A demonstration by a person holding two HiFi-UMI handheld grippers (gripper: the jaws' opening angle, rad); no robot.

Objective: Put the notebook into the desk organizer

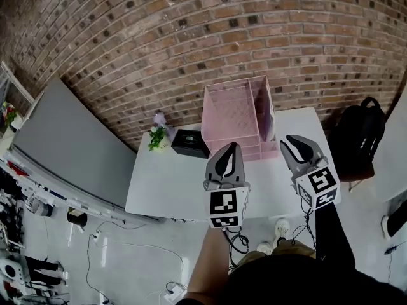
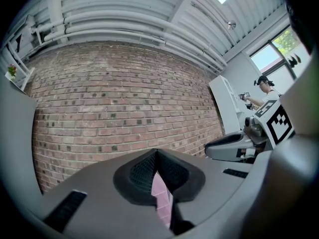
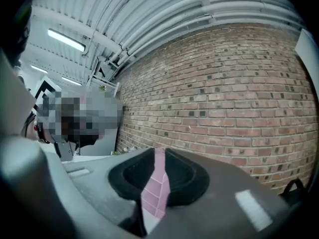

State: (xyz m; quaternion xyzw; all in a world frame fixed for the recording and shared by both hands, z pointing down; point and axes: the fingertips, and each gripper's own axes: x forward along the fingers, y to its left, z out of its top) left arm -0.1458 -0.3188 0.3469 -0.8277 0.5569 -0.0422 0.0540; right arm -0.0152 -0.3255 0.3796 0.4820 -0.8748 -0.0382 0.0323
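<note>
far to the left of the left gripper [image 1: 233, 146] a big grey board [image 1: 70, 145] leans by the brick wall [image 1: 191, 37]. the counter [image 1: 165, 183] stops at its left edge short of that board, with open floor [image 1: 127, 246] and loose cables between. the counter's near edge runs under both marker cubes, and its far edge lies along the wall. left of the left fingers the top is bare up to a small plant [image 1: 159, 135] and a black box [image 1: 189, 143], just beside each other at the far edge. beyond the fingers, mostly ahead of the left pair, the pink desk organizer [image 1: 235, 116] stands upright at the back, its compartments open at the top. right of the right gripper [image 1: 290, 138] a narrow strip of counter lies free up to the right edge. just off that edge is a black backpack [image 1: 359, 138].

the counter is white and plain. grey ribbed panels and pipes run overhead, above the brick.

the left fingers are closed, tips meeting with nothing between them. only a sliver of the pink organizer shows below the tips. the right fingers stand a narrow slit apart, gripping nothing, and the organizer shows through the slit. both pairs hang above the near part of the counter, apart from the organizer. i cannot make out the notebook in any view.
</note>
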